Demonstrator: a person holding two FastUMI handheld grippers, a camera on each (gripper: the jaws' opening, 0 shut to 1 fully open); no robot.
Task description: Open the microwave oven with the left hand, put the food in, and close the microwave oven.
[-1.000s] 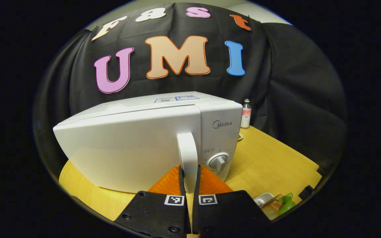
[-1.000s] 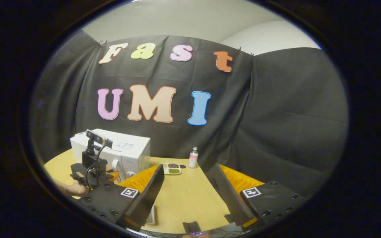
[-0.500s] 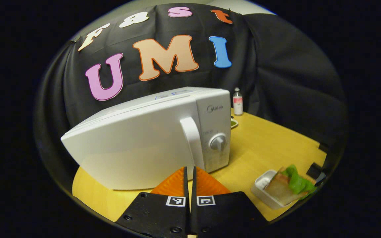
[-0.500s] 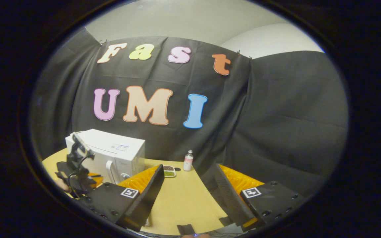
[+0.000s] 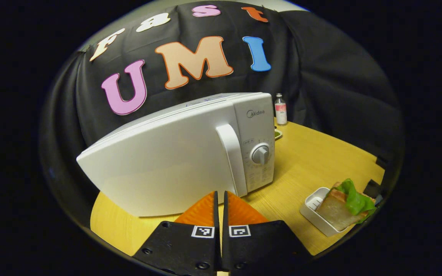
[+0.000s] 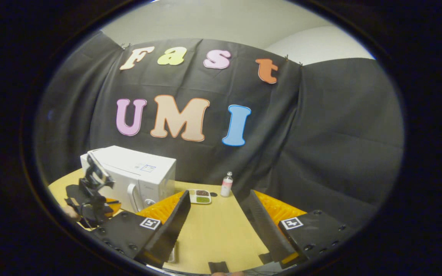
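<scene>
1. The left gripper is hovering just before the microwave's handle, fingers pressed together on nothing.
2. The right gripper is gaping wide over the table.
3. Food is sitting in a tray right of the closed microwave.

Right gripper at six o'clock, fingers spread wide over the yellow table; white microwave at nine o'clock, door closed; left gripper before it; small bottle near centre.

Bare table right of closed microwave.
</scene>
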